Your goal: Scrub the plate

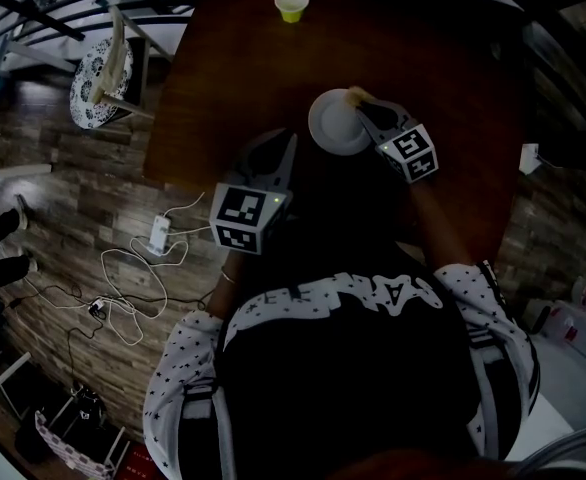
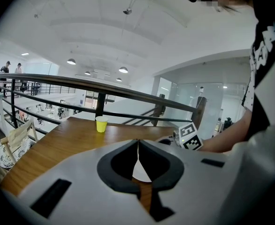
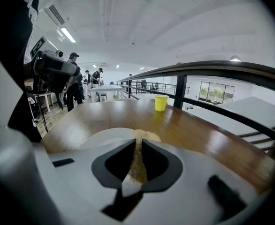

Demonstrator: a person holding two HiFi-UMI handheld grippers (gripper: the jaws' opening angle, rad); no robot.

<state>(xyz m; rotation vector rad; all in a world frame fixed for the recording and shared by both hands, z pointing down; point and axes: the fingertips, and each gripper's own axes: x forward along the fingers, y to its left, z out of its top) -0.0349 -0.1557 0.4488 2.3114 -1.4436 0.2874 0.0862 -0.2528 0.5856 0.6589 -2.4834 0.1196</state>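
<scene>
While your right tongs [image 3: 138,145] are clamped on a tan sponge [image 3: 145,136], its crumbly end pokes out past the tips and sits at the rim of the white plate [image 1: 333,128], on the side away from you. A strip of sponge fills the slot between the pads, so those jaws are held narrow by it rather than meeting. The plate lies flat on the brown table [image 1: 228,63], about mid-table and straight ahead of you. Your left tongs [image 1: 289,144] are closed tip to tip, with only a thin pale line between the pads. They sit just beside the plate's left rim, and through the gap behind the tips you can see a wedge of the plate's white with bare table below it. Whether the tips touch the plate or grip its edge, you cannot tell from any view. Your two tools flank the plate, left one nearer you, right one reaching in from the right with its marker cube [image 1: 410,154] trailing toward your sleeve. A yellow cup [image 1: 291,4] stands upright near the table's far edge, well apart from the plate, close to the dark railing [image 3: 212,71]. Left of the table, on the wood floor [image 1: 63,168], white cables [image 1: 123,293] loop around a power strip [image 1: 159,233], and a chair [image 1: 101,76] with a patterned seat stands farther off.
</scene>
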